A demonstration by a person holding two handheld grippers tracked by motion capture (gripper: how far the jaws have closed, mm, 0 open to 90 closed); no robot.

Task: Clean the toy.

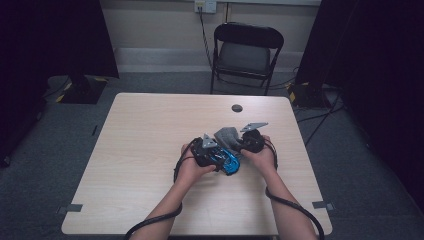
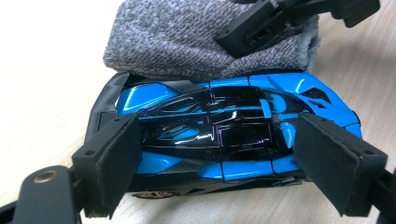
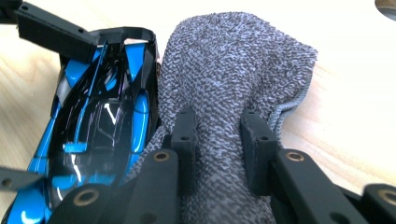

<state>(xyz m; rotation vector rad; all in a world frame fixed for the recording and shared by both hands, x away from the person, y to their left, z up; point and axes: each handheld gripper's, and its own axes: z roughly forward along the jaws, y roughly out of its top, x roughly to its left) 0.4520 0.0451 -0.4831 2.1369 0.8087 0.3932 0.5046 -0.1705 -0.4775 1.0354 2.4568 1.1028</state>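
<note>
Near the table's (image 1: 150, 200) front-right, the left gripper (image 2: 215, 154) clamps the blue toy car (image 2: 219, 135) end to end, while the right gripper (image 3: 219, 140) pinches a grey cloth (image 3: 233, 70) bunched against its side. This looks like wiping; next, rub the cloth along the bodywork.

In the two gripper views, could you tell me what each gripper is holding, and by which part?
The left gripper clamps the blue toy car lengthwise, nose and tail. The right gripper pinches a bunched fold of the grey cloth.

no readable text, labels, brands, numbers or signs anywhere
</note>
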